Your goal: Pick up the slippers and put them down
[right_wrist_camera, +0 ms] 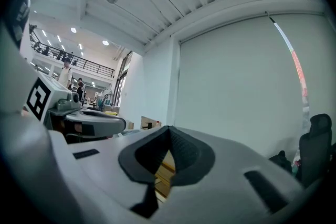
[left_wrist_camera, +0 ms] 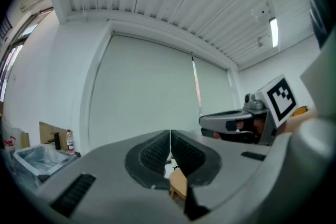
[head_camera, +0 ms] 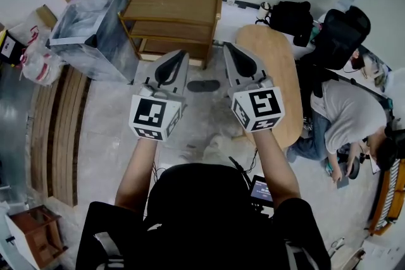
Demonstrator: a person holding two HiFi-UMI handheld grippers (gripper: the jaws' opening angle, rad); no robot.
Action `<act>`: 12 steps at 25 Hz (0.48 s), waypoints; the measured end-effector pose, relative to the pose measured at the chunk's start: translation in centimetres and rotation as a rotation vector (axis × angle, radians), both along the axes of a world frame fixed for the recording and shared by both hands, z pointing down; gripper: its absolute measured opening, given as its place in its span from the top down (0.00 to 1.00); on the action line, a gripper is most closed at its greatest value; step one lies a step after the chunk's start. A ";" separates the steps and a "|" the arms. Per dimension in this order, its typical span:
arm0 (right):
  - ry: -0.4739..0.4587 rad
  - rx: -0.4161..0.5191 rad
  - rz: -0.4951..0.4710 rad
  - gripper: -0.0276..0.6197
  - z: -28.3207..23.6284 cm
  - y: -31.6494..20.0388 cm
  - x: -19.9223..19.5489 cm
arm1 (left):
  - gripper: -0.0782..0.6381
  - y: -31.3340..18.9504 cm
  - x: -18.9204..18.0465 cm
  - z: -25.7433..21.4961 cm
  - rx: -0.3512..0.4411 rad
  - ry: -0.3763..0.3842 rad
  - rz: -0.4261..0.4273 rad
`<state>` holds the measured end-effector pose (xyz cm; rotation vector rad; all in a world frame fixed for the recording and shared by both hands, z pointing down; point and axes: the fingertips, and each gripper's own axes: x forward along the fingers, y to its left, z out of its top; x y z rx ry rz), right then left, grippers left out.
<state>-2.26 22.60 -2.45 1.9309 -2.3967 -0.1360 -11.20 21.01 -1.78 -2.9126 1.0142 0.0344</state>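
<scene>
Both grippers are held level at chest height and point toward a wooden shelf unit (head_camera: 171,19). My left gripper (head_camera: 184,54) is shut with nothing between its jaws, and its pads meet in the left gripper view (left_wrist_camera: 170,136). My right gripper (head_camera: 226,46) is likewise shut and empty, its tips closed in the right gripper view (right_wrist_camera: 168,129). On the floor between and below them lies a dark flat oval (head_camera: 204,85), possibly a slipper. Each gripper shows beside the other: the right gripper (left_wrist_camera: 236,123) and the left gripper (right_wrist_camera: 89,120).
An oval wooden table (head_camera: 275,82) stands at the right, with a seated person (head_camera: 348,117) and a black chair (head_camera: 338,35) beyond it. A grey bin lined with plastic (head_camera: 88,35) sits left of the shelf. Wooden slats (head_camera: 57,129) lie along the left floor.
</scene>
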 end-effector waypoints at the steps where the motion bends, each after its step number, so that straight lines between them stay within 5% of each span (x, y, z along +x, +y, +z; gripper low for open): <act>1: 0.002 -0.001 0.003 0.96 0.0 0.2 -0.2 | 0.88 0.1 -0.2 -0.1 0.001 0.002 0.003; 12: 0.015 -0.004 0.015 0.96 0.3 2.2 -1.9 | 0.88 2.0 -1.3 0.0 0.006 0.004 0.030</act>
